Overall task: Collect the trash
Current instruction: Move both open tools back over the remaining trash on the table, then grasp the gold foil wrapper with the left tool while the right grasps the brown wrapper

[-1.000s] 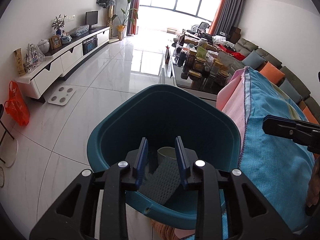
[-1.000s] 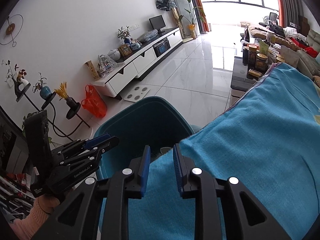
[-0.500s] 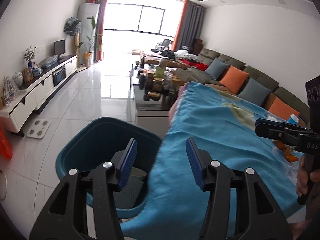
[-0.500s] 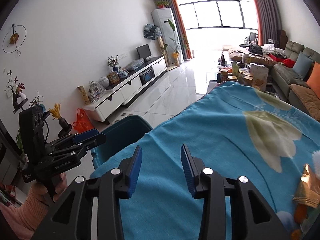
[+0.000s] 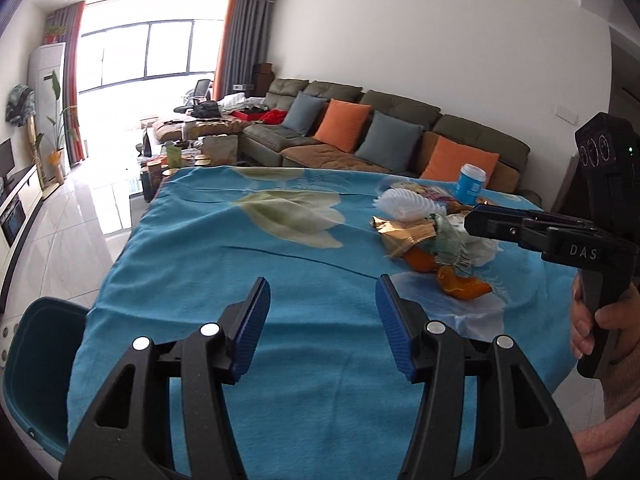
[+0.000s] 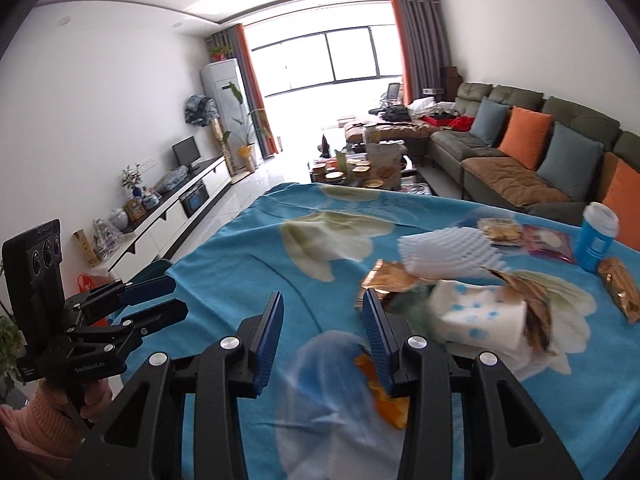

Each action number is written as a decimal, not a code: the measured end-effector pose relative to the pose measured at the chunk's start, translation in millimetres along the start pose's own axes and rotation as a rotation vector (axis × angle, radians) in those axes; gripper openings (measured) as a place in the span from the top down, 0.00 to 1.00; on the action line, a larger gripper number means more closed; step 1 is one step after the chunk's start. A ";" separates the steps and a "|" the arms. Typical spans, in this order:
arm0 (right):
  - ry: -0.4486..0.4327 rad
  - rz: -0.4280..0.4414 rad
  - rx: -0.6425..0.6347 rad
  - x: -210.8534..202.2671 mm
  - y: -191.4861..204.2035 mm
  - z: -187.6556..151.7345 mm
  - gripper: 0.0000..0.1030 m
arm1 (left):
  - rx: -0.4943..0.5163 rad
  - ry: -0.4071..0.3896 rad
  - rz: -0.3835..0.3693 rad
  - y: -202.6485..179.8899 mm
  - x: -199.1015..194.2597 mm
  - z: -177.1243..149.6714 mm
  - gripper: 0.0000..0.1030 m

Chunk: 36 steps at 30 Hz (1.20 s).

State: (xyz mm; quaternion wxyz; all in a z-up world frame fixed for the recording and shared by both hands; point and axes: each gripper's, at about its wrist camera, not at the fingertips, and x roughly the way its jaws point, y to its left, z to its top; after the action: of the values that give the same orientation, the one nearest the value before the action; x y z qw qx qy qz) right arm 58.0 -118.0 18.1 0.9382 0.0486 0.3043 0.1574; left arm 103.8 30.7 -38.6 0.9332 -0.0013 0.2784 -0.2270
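The right tool (image 6: 323,322) is hanging open and empty over the blue-clothed surface (image 6: 240,264), near a trash pile (image 6: 460,300).

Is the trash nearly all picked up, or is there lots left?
Lots left. Both hand-held grippers, left and right, are open and empty; their jaws have just been opening. Orange peel, gold wrappers, white foam netting and a tissue pack lie on the blue cloth. The teal bin waits beside it.
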 end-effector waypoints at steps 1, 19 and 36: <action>-0.007 -0.024 0.010 -5.5 -10.3 -1.0 0.62 | 0.015 0.009 -0.012 -8.4 7.4 2.3 0.47; -0.016 -0.218 0.157 -29.0 -114.0 -32.7 0.58 | 0.219 0.122 -0.040 -81.7 95.5 37.2 0.48; 0.057 -0.296 0.075 -2.5 -132.9 -27.7 0.79 | 0.316 0.166 -0.080 -84.8 132.6 49.5 0.62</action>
State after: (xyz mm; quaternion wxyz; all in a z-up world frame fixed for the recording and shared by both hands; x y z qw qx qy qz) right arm 75.2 -244.6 -27.7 0.9396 0.0339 0.3405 0.0073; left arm 192.0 -107.8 -54.7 0.8858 0.1533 0.3152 -0.3042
